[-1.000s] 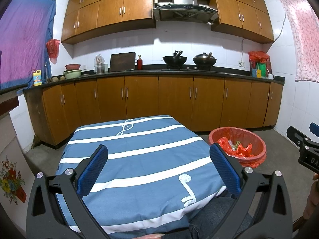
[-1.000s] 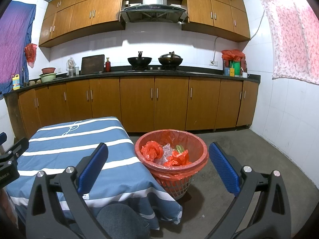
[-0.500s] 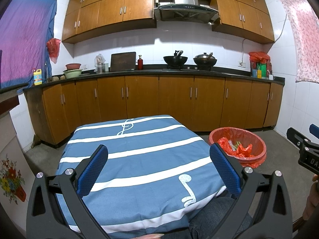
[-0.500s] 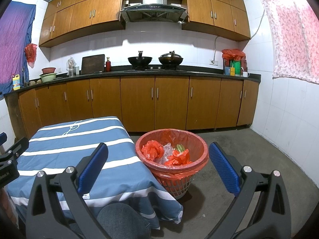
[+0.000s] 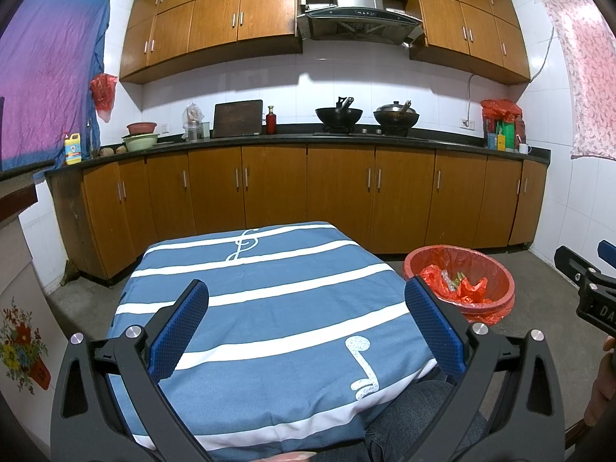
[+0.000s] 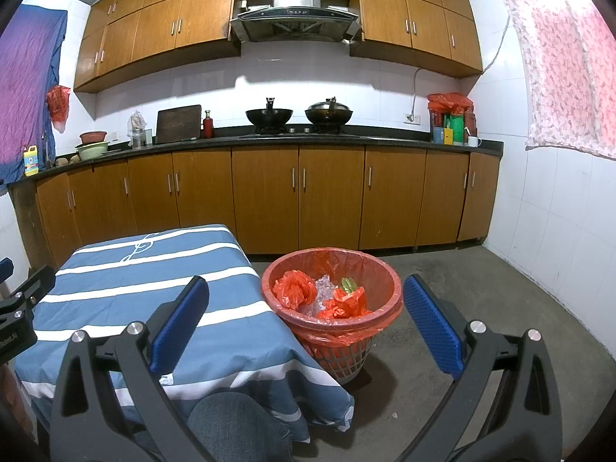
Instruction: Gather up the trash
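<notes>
A red basket lined with a red bag (image 6: 375, 321) stands on the floor right of the table; it also shows in the left wrist view (image 5: 496, 296). Inside lie crumpled red bags (image 6: 293, 288), clear plastic (image 6: 322, 284) and a green scrap (image 6: 348, 284). My left gripper (image 5: 306, 331) is open and empty above the blue striped tablecloth (image 5: 269, 300). My right gripper (image 6: 306, 323) is open and empty, held in front of the basket, with the table's corner (image 6: 231, 269) at its left. No loose trash shows on the cloth.
Wooden cabinets (image 5: 338, 192) and a dark counter with two woks (image 5: 338, 115) run along the back wall. Grey concrete floor (image 6: 481, 308) lies right of the basket. A white tiled wall (image 6: 558, 231) stands at right. My knee (image 6: 235, 427) is under the table edge.
</notes>
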The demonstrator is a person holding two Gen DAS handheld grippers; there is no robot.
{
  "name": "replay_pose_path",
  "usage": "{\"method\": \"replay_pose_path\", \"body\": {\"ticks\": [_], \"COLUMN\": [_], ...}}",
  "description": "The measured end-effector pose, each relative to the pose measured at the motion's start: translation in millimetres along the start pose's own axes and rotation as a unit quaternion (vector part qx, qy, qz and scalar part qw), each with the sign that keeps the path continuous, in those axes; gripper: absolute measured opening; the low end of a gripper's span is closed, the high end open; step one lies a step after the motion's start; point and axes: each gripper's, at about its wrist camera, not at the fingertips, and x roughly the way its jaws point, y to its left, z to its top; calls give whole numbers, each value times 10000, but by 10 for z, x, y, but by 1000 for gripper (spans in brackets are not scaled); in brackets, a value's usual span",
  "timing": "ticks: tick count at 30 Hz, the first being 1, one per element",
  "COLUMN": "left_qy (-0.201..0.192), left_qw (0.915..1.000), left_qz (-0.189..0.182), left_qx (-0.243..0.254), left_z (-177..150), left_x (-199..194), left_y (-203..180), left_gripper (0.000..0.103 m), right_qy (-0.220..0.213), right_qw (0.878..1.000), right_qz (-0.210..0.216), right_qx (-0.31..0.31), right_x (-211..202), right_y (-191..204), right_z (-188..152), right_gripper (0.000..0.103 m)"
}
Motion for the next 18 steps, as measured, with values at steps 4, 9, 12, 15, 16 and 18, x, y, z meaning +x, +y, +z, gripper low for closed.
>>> {"method": "replay_pose_path", "body": {"ticks": [4,9,12,15,16,18], "left_qy": [2,3,2,4,3,7], "left_qw": [10000,10000,10000,10000,10000,10000], "left_qz": [0,0,5,0,1,-1], "left_qx": [-6,-11,-10,-17,-12,-16], "left_z": [0,0,2,4,1,-2], "left_x": [-1,-4,-6,-10,-3,-11], "left_y": [-6,-12,-15,-17,-10,-27], "left_gripper": [101,101,101,101,101,101], "right_qy": [-3,2,0,2,3,6], "right_qw": [10000,10000,10000,10000,10000,10000], "right_qz": [-2,-1,-2,-1,-3,0], "right_qx": [0,5,5,5,4,10], "right_x": [-6,-3,-9,-5,-6,-9], "right_y": [11,-1,9,-3,0,6], "right_z": [1,2,3,4,4,5], "right_gripper": [99,99,99,99,99,99]}}
